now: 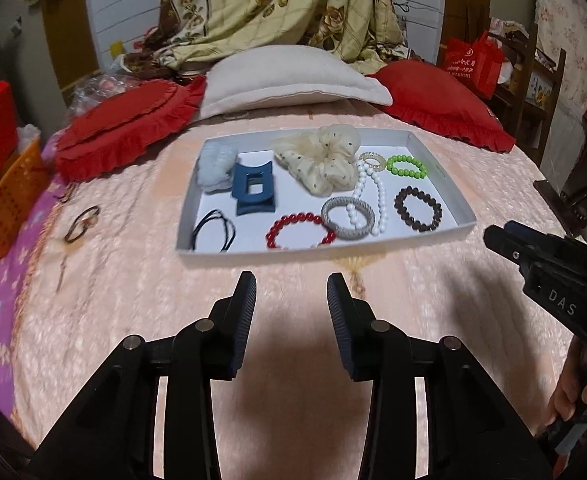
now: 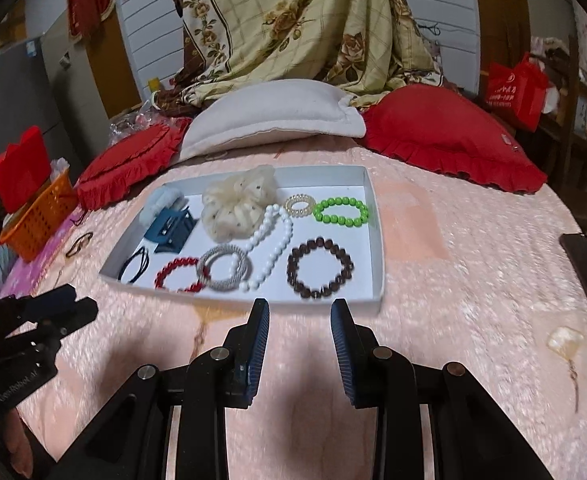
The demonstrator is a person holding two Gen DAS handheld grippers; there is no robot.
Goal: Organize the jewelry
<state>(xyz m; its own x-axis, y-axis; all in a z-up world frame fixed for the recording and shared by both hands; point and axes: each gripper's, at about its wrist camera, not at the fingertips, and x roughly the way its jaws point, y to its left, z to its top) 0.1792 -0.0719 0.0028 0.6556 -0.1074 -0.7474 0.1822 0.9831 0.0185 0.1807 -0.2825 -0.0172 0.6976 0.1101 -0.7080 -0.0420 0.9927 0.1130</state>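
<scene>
**Both grippers empty, tray nearly full, strays left on the bedspread**

Left wrist view: the left gripper (image 1: 291, 284) hovers over the pink bedspread (image 1: 133, 280) with its jaws parted and nothing between them. Ahead lies the white tray (image 1: 465, 216), holding a blue hair claw (image 1: 253, 188), a cream scrunchie (image 1: 321, 160), a white bead necklace (image 1: 373, 196), a red bead bracelet (image 1: 299, 230), a green bead bracelet (image 1: 406, 166) and a brown bead bracelet (image 1: 417, 208). Well to the left of the tray, a thin dark hair tie (image 1: 82, 224) lies loose on the bedspread, and so probably remains to be gathered. It looks light and limp; a pinch across one strand should lift it, though it may slip from smooth pads.

Right wrist view: the right gripper (image 2: 299, 312) is likewise released and empty, its tips just short of the tray's near rim (image 2: 253, 298). Off to the right, well apart from the tray, lies a pale shell-like pendant (image 2: 565, 344) on a small hook. It seems stiff, light and possibly brittle; taking it by the flat shell's edges, gently, looks safest. The left gripper (image 2: 77, 300) shows at the left edge of this view.
</scene>
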